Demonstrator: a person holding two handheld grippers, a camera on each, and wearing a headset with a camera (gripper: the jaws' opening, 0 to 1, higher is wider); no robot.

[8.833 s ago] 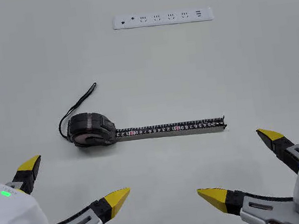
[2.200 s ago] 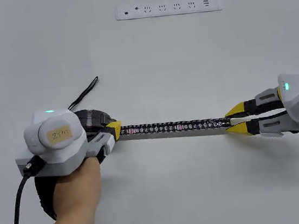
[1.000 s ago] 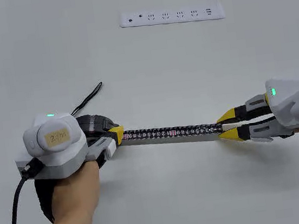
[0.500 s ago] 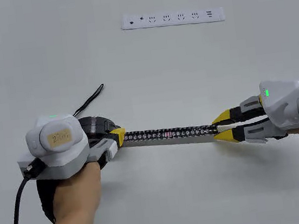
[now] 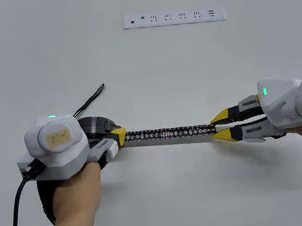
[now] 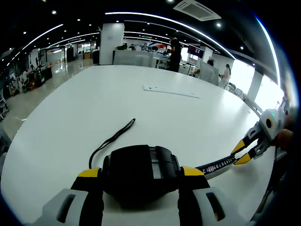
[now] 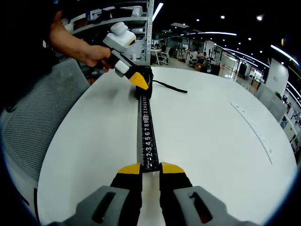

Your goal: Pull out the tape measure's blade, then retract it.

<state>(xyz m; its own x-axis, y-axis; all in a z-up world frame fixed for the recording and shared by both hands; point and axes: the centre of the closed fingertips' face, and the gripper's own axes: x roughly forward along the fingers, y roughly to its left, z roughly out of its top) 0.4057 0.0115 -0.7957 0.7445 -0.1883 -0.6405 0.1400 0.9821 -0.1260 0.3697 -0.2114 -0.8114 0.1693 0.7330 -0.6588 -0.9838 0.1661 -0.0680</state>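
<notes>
The tape measure [image 5: 95, 126] lay on the white bench [image 5: 178, 198], at 9 o'clock of the working area as seen from the person's side. Its black case was held in the left tongs [image 6: 141, 172]. In the left gripper view, one yellow-tipped jaw pressed against each flank of the case, so the tongs were closed on it. A hand [image 5: 75, 188] gripped the body of those tongs. A black cable [image 5: 15, 218] ran from that body toward 7 o'clock.

The blade [image 5: 167, 133] was extended from the case toward 3 o'clock. It ran straight, with its printed scale facing up. Whether it rested on the bench or hung just above it could not be determined.

At the 3 o'clock end, the right tongs [image 5: 217, 128] pinched the blade's free end. In the right gripper view, the two yellow tips stood pressed nearly together with the end of the blade between them. Whether the end hook itself was caught could not be determined.

A black wrist strap [image 5: 89, 101] trailed from the rear of the case toward 1 o'clock and lay slack on the bench. A white power strip [image 5: 174, 17] lay at 12 o'clock, well apart from the tape measure, with its long side roughly parallel to the blade.
</notes>
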